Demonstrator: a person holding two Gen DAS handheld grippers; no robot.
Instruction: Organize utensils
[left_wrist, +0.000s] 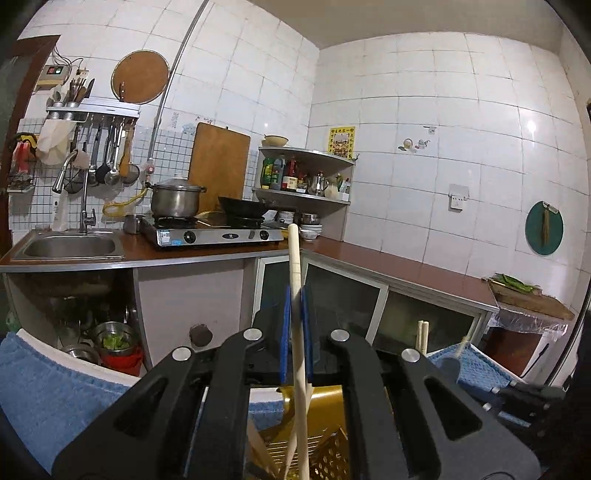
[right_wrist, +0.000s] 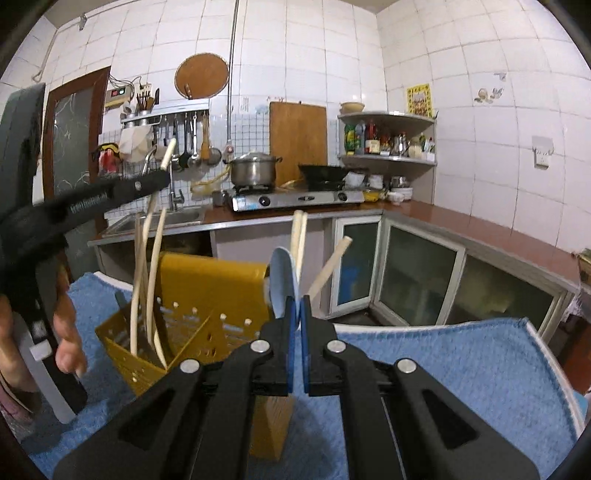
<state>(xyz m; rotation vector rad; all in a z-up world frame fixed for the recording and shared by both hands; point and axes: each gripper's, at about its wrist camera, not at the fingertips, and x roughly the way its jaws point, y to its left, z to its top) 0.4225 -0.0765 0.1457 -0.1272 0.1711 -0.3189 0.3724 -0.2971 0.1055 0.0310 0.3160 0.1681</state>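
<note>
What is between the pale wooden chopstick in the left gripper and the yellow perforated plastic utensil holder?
Nothing visible. The pale wooden chopstick runs down toward the open top of the yellow perforated plastic utensil holder; other chopsticks already stand in it, off to the side.

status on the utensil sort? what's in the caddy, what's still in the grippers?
Done: several chopsticks already stand in the yellow caddy on the blue towel.
In hand: the left gripper is shut on one chopstick above the caddy; the right gripper is shut on a pale blue spoon.
Left: both still need dropping in. No loose utensils show on the towel.
</note>
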